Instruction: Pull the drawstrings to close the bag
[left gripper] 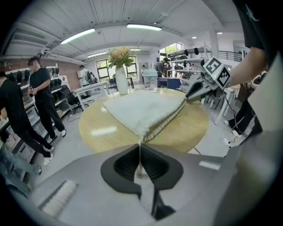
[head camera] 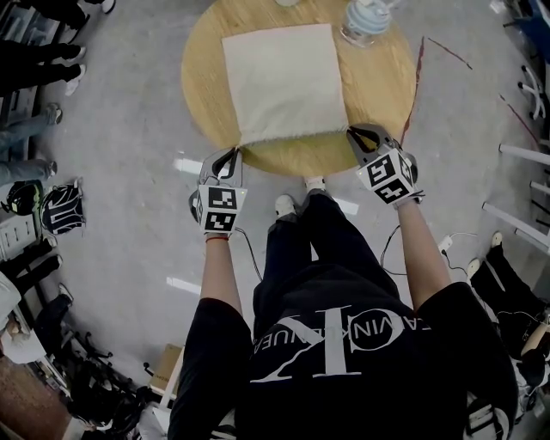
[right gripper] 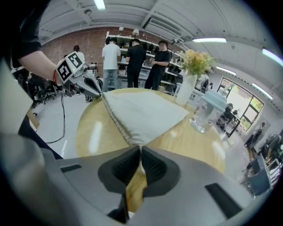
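Cream drawstring bag (head camera: 284, 82) lies flat on the round wooden desk (head camera: 382, 99), with its gathered mouth along the edge nearest the person. The left gripper (head camera: 233, 155) sits at the near left corner of the bag and the right gripper (head camera: 356, 134) at the near right corner, each angled downward toward the desk rim. In the left gripper view the jaws are pressed together on the left drawstring (left gripper: 139, 152), a thin pale cord running straight up from the pads to the bag's corner. In the right gripper view the jaws are likewise clamped together on the right drawstring (right gripper: 141, 156), which comes out of the puckered corner just beyond the pads. A clear lidded container (head camera: 365, 21) stands on the far side of the desk, near the bag's far right corner, and a white vase of flowers (left gripper: 120, 70) stands beside it. Several people stand by the shelves (right gripper: 132, 57) in the background.
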A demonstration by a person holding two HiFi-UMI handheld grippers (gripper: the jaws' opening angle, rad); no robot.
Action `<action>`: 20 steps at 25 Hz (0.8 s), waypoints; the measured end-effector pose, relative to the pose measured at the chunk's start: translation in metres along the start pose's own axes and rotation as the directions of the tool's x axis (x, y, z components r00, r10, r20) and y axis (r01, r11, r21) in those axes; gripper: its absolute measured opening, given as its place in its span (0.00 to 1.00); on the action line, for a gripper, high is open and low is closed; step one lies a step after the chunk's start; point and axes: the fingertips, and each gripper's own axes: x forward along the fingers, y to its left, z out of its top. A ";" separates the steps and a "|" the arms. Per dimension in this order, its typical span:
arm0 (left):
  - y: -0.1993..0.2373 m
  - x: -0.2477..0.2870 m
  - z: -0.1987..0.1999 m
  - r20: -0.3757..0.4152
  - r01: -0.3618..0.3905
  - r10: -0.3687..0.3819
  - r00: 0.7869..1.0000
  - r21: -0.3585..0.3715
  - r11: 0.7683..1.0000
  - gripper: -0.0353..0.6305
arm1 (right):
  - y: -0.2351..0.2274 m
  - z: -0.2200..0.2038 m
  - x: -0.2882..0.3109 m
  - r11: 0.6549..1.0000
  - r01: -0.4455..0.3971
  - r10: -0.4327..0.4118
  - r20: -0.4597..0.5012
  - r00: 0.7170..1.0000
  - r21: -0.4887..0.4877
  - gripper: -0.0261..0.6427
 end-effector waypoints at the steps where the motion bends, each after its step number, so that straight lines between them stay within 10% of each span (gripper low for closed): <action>1: 0.002 -0.001 0.001 0.000 -0.008 0.008 1.000 -0.007 1.000 0.08 | -0.003 0.001 -0.002 1.000 0.009 -0.009 0.007 1.000 0.009 0.08; 20: 0.034 -0.022 0.018 0.005 -0.140 0.141 0.990 -0.026 0.990 0.08 | -0.044 0.011 -0.022 0.987 0.157 -0.157 0.009 0.988 0.017 0.08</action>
